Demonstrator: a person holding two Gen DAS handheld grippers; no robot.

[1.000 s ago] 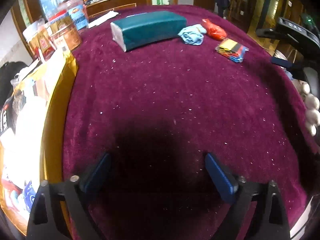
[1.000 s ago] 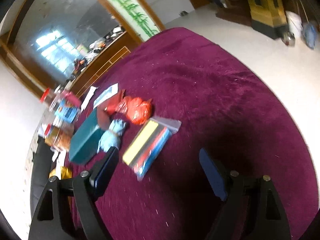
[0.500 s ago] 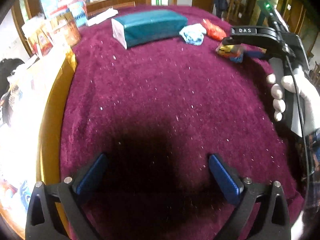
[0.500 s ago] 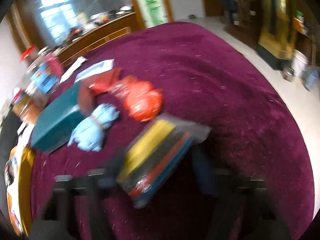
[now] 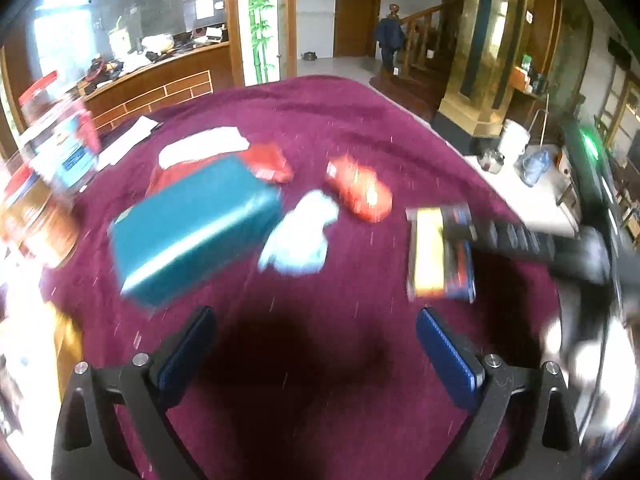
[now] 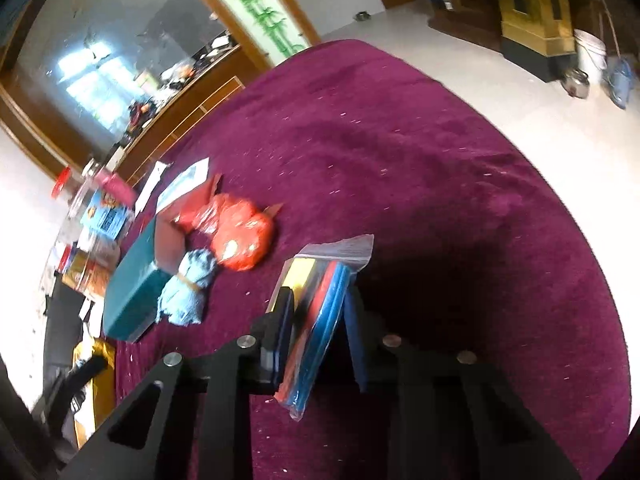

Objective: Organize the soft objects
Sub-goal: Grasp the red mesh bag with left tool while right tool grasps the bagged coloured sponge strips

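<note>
Where 1 second ago it gaped, right claw (image 6: 318,330) now closing around zip bag (image 6: 320,296); left claw (image 5: 316,354) open.

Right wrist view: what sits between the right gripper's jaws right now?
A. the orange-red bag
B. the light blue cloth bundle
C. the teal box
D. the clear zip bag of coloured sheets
D: the clear zip bag of coloured sheets stands on edge between the closing jaws of the right gripper, while the other three lie farther off on the maroon cloth.
</note>
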